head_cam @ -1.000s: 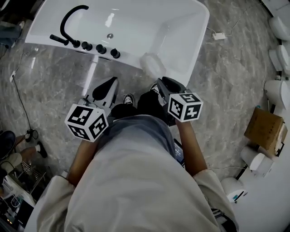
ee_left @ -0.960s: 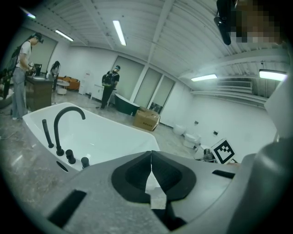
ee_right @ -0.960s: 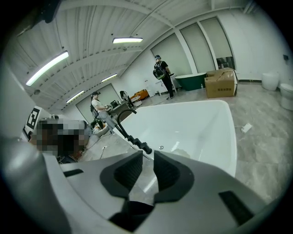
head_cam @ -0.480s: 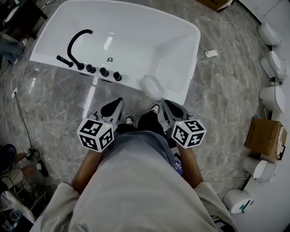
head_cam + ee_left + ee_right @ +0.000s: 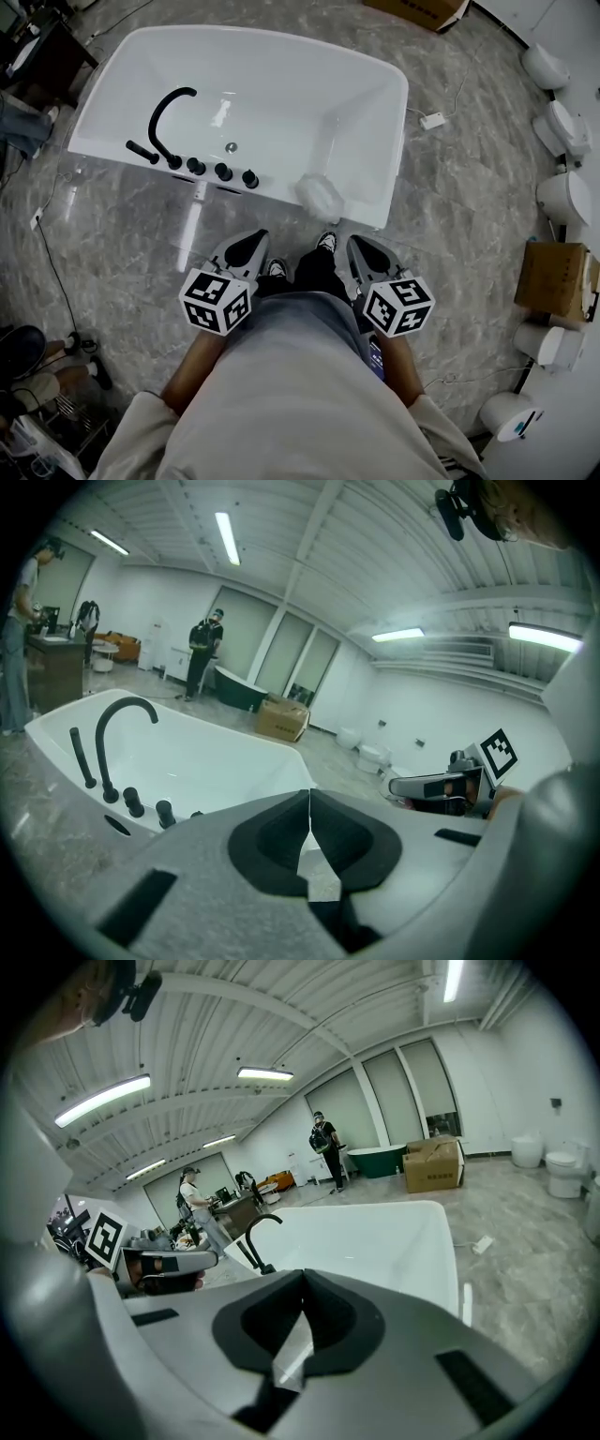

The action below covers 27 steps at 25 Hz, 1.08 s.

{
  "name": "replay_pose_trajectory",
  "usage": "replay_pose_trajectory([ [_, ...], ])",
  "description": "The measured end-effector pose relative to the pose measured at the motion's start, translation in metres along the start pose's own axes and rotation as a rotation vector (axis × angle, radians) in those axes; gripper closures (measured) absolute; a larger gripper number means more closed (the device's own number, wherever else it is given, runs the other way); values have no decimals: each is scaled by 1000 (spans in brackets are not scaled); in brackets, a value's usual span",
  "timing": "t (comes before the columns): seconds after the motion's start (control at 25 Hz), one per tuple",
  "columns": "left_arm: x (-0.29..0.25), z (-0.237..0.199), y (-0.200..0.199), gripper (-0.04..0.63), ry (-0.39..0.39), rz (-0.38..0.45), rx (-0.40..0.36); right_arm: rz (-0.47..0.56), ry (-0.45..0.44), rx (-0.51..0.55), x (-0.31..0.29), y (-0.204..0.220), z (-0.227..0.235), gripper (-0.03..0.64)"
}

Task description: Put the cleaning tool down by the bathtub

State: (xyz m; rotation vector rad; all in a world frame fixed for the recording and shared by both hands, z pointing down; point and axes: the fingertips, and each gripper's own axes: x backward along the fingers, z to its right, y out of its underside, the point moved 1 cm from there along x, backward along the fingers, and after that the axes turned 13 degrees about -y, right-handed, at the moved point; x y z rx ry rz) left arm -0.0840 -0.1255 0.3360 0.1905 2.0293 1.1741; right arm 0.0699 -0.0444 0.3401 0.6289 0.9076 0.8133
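The cleaning tool (image 5: 319,195), a pale blurry lump, sits right at the near edge of the white bathtub (image 5: 300,103), toward its right corner; can't tell if it's on the rim or on the floor against the wall. The right tool (image 5: 302,1283) hangs just short of it, jaws just been closing, pressed together on nothing. The left tool (image 5: 309,803) is pinched together too, empty. Black faucet (image 5: 164,112) on the tub's left. Grey marbled floor (image 5: 469,187), showroom-type room, white toilets (image 5: 562,197) and a cardboard box (image 5: 553,281) on the right.
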Motion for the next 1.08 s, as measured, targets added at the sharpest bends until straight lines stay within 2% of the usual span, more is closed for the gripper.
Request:
replay_pose_trajectory([
  [0.48, 24, 9, 18, 586, 44, -2, -17, -24, 65, 25, 26, 23, -26, 606],
  [0.64, 28, 4, 23, 586, 26, -6, -6, -51, 87, 45, 33, 29, -29, 606],
  [0.8, 31, 4, 32, 586, 16, -21, -34, -63, 85, 30, 40, 35, -28, 606],
  [1.08, 29, 1, 36, 586, 13, -39, 18, -71, 86, -4, 47, 38, -21, 606],
])
